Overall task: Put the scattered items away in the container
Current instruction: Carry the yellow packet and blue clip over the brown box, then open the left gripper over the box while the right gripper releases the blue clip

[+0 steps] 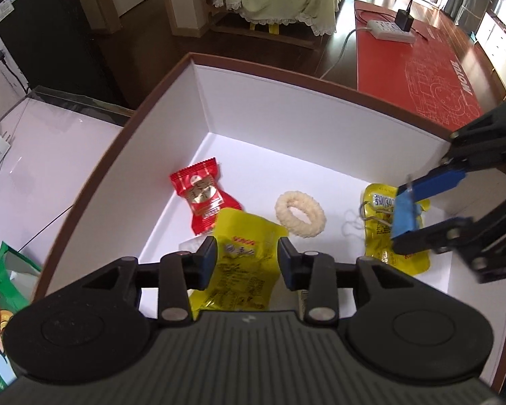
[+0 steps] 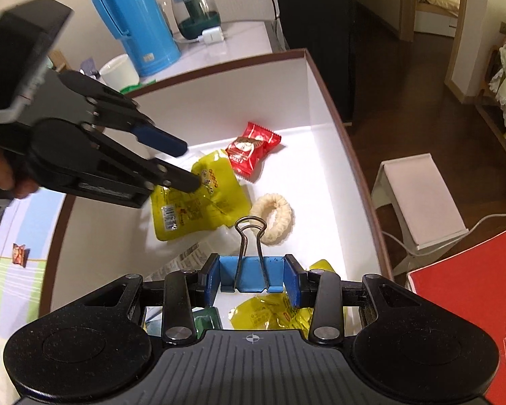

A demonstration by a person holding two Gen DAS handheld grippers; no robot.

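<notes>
A white box with a brown rim (image 1: 286, 77) (image 2: 219, 64) holds a red snack packet (image 1: 202, 199) (image 2: 249, 152), a cream ring-shaped snack (image 1: 300, 212) (image 2: 275, 217) and two yellow packets. My left gripper (image 1: 248, 261) (image 2: 185, 165) is open over the nearer yellow packet (image 1: 239, 270) (image 2: 199, 206), which lies flat on the box floor. My right gripper (image 2: 251, 280) (image 1: 408, 216) is shut on a blue binder clip (image 2: 251, 276) (image 1: 404, 216) and hovers inside the box above the second yellow packet (image 1: 388, 236) (image 2: 273, 314).
A blue thermos (image 2: 135, 23), a green-based jar (image 2: 195, 10) and a white bowl (image 2: 118, 69) stand behind the box. A green snack bag (image 1: 6, 270) and a small wrapped snack (image 2: 18, 254) lie outside it. A white stool (image 2: 421, 199) and a red mat (image 1: 415, 60) are beyond.
</notes>
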